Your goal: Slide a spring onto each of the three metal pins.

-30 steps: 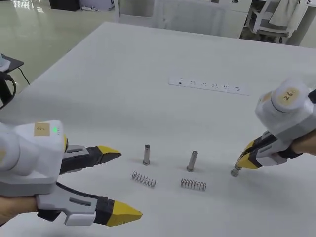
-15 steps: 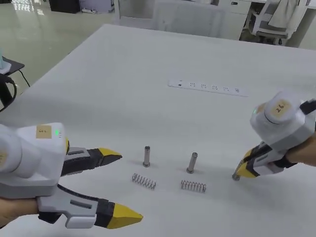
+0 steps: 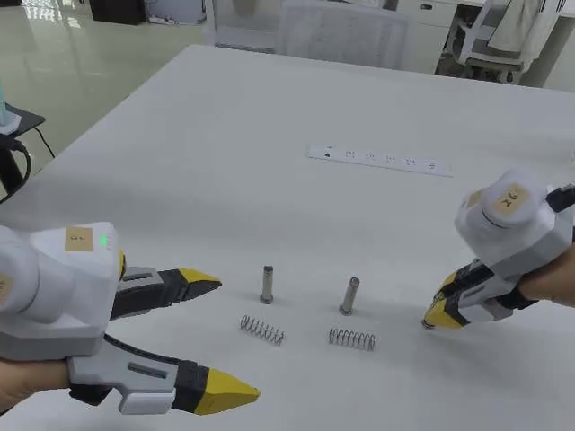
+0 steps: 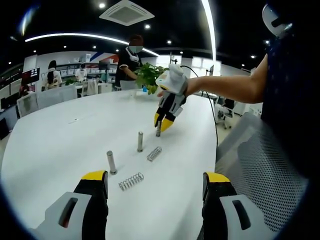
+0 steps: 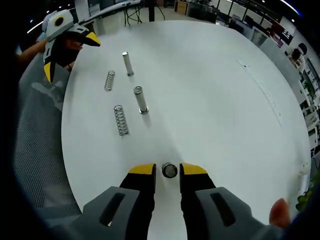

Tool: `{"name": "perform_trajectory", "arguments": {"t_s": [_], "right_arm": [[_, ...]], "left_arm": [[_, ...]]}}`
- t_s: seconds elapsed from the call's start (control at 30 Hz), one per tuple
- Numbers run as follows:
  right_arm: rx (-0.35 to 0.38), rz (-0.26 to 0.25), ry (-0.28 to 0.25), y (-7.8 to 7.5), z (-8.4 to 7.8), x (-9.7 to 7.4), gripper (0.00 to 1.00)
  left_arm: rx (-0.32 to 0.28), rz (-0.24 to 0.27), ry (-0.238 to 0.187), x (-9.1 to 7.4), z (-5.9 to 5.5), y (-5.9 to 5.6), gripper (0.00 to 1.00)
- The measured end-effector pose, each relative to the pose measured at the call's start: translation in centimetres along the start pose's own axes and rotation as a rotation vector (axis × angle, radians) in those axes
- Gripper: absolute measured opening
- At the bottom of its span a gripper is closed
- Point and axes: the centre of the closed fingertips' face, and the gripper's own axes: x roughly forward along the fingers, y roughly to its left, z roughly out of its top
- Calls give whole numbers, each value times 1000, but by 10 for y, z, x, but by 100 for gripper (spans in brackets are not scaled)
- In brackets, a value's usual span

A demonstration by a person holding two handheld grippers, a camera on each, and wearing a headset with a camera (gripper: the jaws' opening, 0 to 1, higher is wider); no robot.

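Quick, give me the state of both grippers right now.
Left gripper: open, holding nothing.
Right gripper: fingers flank a pin; gripping it or not cannot be told.

Two springs (image 3: pixel 261 328) before two pins (image 3: pixel 267 283)

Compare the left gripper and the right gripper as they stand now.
The left gripper has its jaws spread wide with nothing between them; the right gripper has its jaws close together, flanking a pin. The left gripper is held above the table; the right gripper's tips reach down to it. Whether the right gripper grips the pin, I cannot tell. Both have yellow tips.
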Motion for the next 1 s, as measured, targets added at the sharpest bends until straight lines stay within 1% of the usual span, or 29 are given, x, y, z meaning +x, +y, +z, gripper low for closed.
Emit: {"name": "perform_trajectory", "arguments": {"t_s": [0.27, 0.5, 0.73, 1.0], "right_arm": [[-4, -12, -22, -1, 5, -6, 19], [-34, -29, -56, 1, 22, -17, 20], [-78, -37, -90, 10, 42, -27, 20], [-118, -28, -106, 22, 56, -30, 21]], "left_arm": [[3, -1, 4, 0, -1, 0, 73], [6, -2, 3, 0, 0, -1, 73], [8, 2, 2, -1, 0, -1, 73], [9, 5, 2, -1, 0, 0, 73]]}}
